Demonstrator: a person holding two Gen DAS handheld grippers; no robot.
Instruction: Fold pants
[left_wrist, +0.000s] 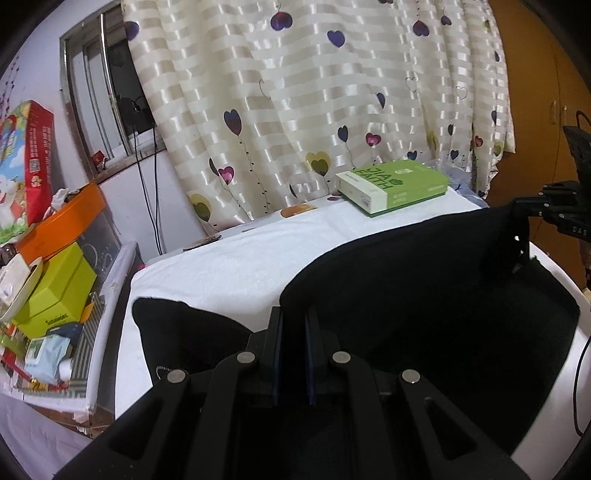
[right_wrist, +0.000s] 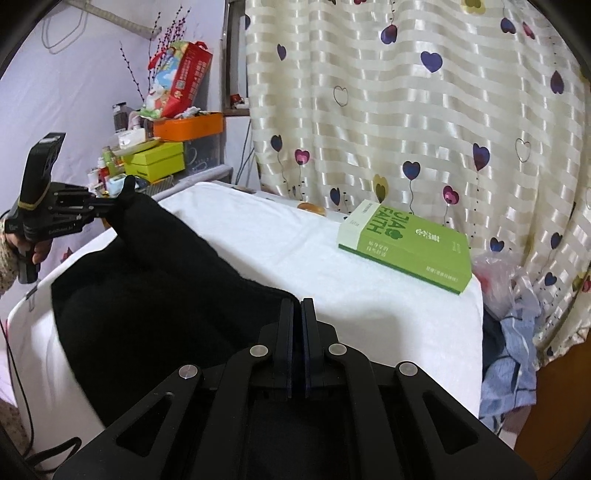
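Left wrist view: black pants (left_wrist: 424, 280) held up off white-covered table (left_wrist: 236, 266) by both grippers.

Left gripper (left_wrist: 293, 314) fingers nearly together, pinching pants edge; cloth runs btwn the pads and drapes away to the right, where right gripper (left_wrist: 524, 218) clamps the far corner. Right wrist view: right gripper (right_wrist: 297, 304) fingers closed tight on pants edge at bottom center; left gripper (right_wrist: 110, 203), w/ a person's hand (right_wrist: 37, 251) on its handle, holds the other corner raised at upper left. Pants (right_wrist: 155, 295) sag btwn the two, lower part lying over table's (right_wrist: 295, 251) near left side. Green box (right_wrist: 406, 251) sits on table toward back right, well apart from pants, near heart-print curtain (right_wrist: 424, 110). Boxes and clutter stacked on shelf (left_wrist: 55, 288) left of table.
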